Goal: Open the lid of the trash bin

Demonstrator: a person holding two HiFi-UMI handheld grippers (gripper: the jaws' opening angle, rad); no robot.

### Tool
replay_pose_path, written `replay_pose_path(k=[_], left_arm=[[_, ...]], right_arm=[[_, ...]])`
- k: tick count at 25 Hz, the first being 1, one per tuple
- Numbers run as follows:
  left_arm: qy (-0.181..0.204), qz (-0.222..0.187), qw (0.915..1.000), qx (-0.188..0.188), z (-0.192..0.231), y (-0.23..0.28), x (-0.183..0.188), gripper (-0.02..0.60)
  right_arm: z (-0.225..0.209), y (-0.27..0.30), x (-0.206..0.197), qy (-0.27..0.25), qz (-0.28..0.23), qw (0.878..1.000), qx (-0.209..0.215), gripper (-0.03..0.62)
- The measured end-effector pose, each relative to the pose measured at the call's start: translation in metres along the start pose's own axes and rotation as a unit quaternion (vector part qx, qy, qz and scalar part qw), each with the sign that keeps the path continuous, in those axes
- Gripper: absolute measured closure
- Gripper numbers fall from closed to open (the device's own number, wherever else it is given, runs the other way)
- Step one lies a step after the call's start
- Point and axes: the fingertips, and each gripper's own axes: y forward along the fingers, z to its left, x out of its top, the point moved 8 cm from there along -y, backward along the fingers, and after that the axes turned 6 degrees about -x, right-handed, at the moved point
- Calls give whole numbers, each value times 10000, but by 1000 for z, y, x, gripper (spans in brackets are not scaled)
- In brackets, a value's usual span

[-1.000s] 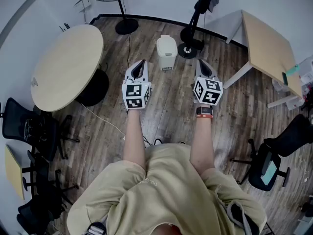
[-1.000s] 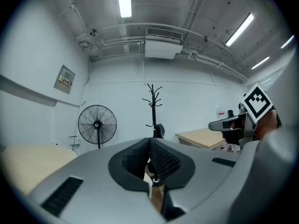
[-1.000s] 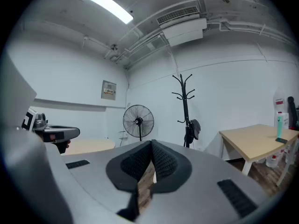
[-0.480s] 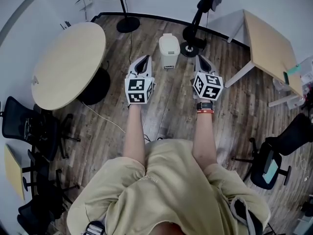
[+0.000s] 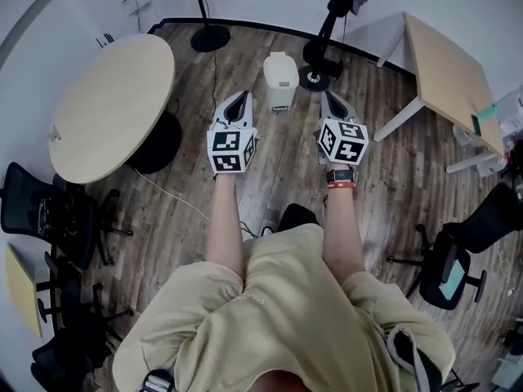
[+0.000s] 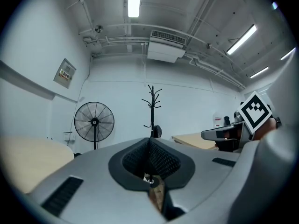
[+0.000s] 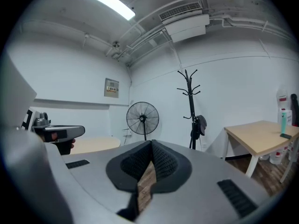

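Counted: one trash bin [image 5: 279, 80] at twelve o'clock, one fan [image 5: 211, 37], one coat stand [image 5: 330, 21], two tables, namely a round table [image 5: 110, 104] and a rectangular table [image 5: 449, 72], and two grippers, the left gripper [image 5: 238, 100] and the right gripper [image 5: 329, 98].

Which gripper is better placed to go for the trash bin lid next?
Left, by a small margin. In the head view the trash bin stands on the floor ahead between both, a little nearer the left gripper than the right gripper. Both are shut and empty.
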Motion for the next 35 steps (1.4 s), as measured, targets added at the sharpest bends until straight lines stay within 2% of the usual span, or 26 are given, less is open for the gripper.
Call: replay_pose_path(k=[4,11,26,35], left_arm=[[-268,-185,9995,-25,6,3,-3,557],[-311,-133,9994,92,22,40,-16,557],[-249,101,9996,-104,79,202,-13,557],[-242,267,9993,-38,98,269,-14,557]], right_arm=[[6,10,-5,28,137,9994,316,579],[-8,57,-13,26,235,9994,264,582],[-50,228,18,48,361,9984,439,591],[-67,296,28,146,343,9973,636,591]])
